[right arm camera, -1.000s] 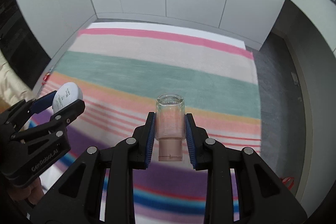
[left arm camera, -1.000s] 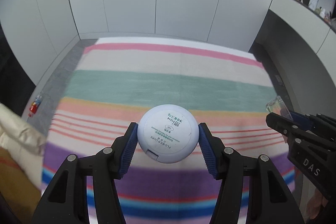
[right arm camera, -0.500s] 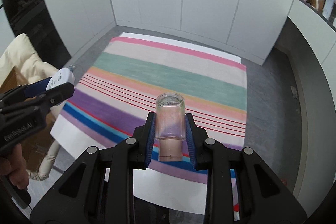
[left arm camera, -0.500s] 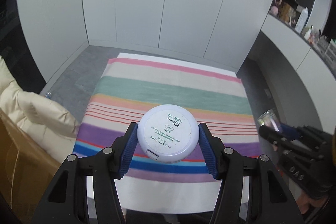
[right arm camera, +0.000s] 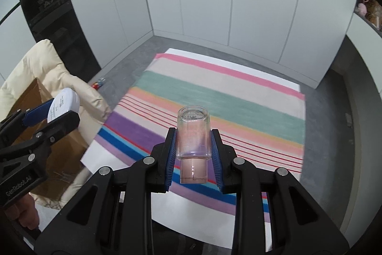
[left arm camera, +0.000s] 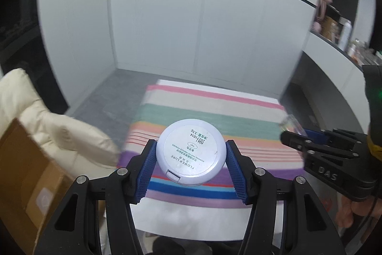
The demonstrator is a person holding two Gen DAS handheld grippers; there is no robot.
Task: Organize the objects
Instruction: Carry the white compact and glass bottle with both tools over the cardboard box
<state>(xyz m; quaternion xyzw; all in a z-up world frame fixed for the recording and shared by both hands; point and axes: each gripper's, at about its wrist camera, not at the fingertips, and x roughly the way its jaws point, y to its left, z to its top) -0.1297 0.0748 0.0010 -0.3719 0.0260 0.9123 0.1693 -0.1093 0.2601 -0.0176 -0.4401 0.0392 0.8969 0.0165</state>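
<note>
Overhead, both hand-held grippers hung in the air above the striped cloth (right arm camera: 214,97) spread on a white desk (right arm camera: 191,226).

Left hand-held gripper (left arm camera: 191,163): jaws partly apart, blue pads pressed on opposite edges of one round white powder compact (left arm camera: 191,151). The compact lay flat between the pads, its printed underside facing the camera and its clasp tab toward the gripper body. From the right wrist view the same compact (right arm camera: 63,104) showed edge-on between the fingers.

Right hand-held gripper (right arm camera: 193,154): jaws drawn in close, pads clamped on the sides of one small clear bottle (right arm camera: 193,135) with a pink cap. The cap pointed back toward the gripper body and the clear base pointed away. From the left wrist view only the bottle's clear end (left arm camera: 292,124) showed past the fingertips.

Count: two grippers, one compact, one bottle, each held off the desk. Nothing lay on the cloth.

Left of the desk: one cream padded jacket (right arm camera: 35,63) draped around one brown cardboard box (right arm camera: 59,149). One small red object (right arm camera: 99,83) lay on the grey floor; too small to name.
</note>
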